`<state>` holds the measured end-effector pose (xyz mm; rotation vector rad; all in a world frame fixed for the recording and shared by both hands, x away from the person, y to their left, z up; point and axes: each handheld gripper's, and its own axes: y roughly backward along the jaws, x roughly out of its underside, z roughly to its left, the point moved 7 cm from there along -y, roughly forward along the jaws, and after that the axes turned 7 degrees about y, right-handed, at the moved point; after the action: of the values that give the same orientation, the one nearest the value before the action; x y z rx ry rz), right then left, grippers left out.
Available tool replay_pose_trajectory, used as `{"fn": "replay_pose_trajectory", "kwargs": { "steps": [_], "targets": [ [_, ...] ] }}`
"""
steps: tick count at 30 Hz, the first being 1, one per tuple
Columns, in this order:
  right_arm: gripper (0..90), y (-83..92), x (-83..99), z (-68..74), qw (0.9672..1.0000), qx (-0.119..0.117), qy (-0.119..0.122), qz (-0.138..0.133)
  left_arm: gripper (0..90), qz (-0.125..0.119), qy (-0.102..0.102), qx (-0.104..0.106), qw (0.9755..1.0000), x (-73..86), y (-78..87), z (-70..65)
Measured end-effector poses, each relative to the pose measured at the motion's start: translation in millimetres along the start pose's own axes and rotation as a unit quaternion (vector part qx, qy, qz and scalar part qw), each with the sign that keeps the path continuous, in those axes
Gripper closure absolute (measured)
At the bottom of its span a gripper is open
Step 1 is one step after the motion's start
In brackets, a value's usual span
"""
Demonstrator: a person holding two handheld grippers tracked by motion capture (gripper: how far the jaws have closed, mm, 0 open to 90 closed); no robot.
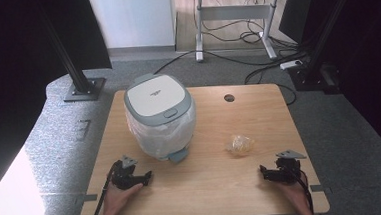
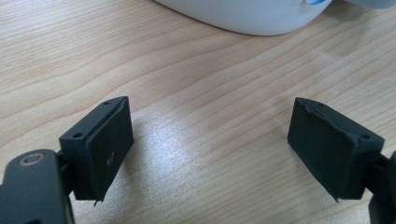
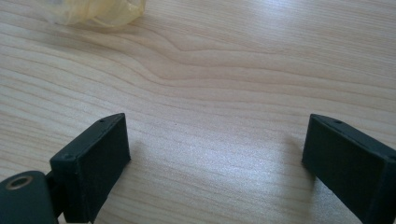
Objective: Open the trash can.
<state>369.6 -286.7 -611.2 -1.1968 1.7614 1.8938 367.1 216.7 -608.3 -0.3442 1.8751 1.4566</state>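
A small white bin with a grey-rimmed lid and a clear plastic liner stands on the wooden table, left of centre. Its white base shows at the top of the left gripper view. A crumpled yellowish plastic bag lies to the right of the bin, and a corner of this bag appears at the top left of the right gripper view. My left gripper rests near the front left edge, open and empty. My right gripper rests at the front right, open and empty.
A round cable hole sits near the table's far edge. Grey carpet surrounds the table, with black stand bases at the back left and back right, floor cables and another desk behind.
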Motion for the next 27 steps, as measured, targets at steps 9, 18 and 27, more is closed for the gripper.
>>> {"fn": "replay_pose_trajectory", "kwargs": {
  "steps": [9, 18, 27],
  "targets": [
    [7.2, 0.1, 0.1, -0.5, 1.0000, 0.003, -0.002, 0.000, 18.1, -0.002, 0.016, 0.000, 0.9999, 0.7, 4.8, 3.8],
    [7.2, 0.0, 0.1, -0.6, 1.0000, 0.003, -0.003, 0.000, 24.3, -0.005, 0.031, -0.005, 0.9995, -0.5, 7.0, 7.3],
    [7.3, 0.1, 0.1, -0.5, 1.0000, 0.002, -0.003, 0.000, 33.0, -0.055, 0.051, 0.014, 0.9971, -10.3, 26.3, 8.6]
  ]
}}
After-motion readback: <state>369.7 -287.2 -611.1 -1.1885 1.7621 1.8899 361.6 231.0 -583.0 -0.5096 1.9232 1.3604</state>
